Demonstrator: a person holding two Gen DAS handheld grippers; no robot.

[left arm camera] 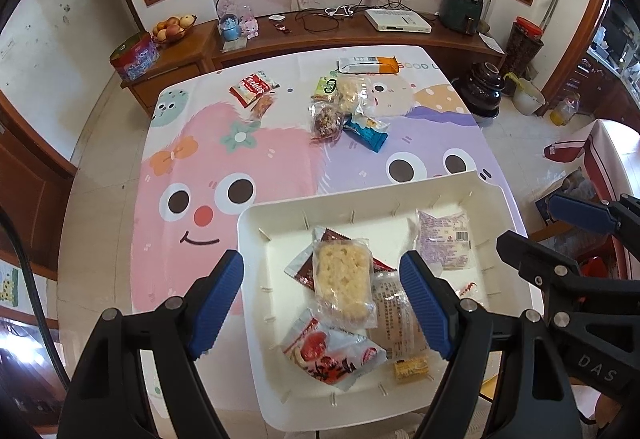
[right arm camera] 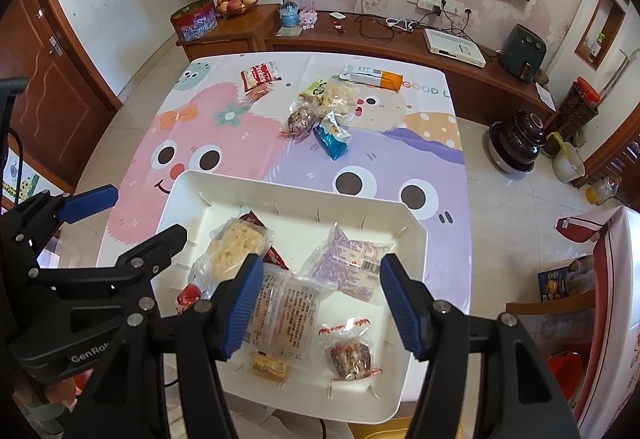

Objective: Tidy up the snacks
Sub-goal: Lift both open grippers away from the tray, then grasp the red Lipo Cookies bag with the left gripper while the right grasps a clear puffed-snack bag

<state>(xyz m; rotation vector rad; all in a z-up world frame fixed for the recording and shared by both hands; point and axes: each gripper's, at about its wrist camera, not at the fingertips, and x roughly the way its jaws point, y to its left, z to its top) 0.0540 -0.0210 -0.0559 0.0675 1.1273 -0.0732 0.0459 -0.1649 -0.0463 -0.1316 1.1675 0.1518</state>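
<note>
Both grippers, left (left arm camera: 322, 303) and right (right arm camera: 320, 299), are hovering spread and empty over the tray (left arm camera: 360, 199), likely between placements. Loose snacks (left arm camera: 344, 111) are waiting at twelve o'clock.

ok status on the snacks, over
Left gripper and right gripper both open, empty, above the white tray. Several packets already in the tray; cookies packet and a cluster around the blue packet remain on the table. Nothing in the way.

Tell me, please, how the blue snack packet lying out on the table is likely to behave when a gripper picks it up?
The blue snack packet looks like thin crinkled film, so it will probably flex and feel light. Its glossy wrap may slip between pads. It touches the neighbouring clear-wrapped snacks, so lifting could nudge them.
</note>
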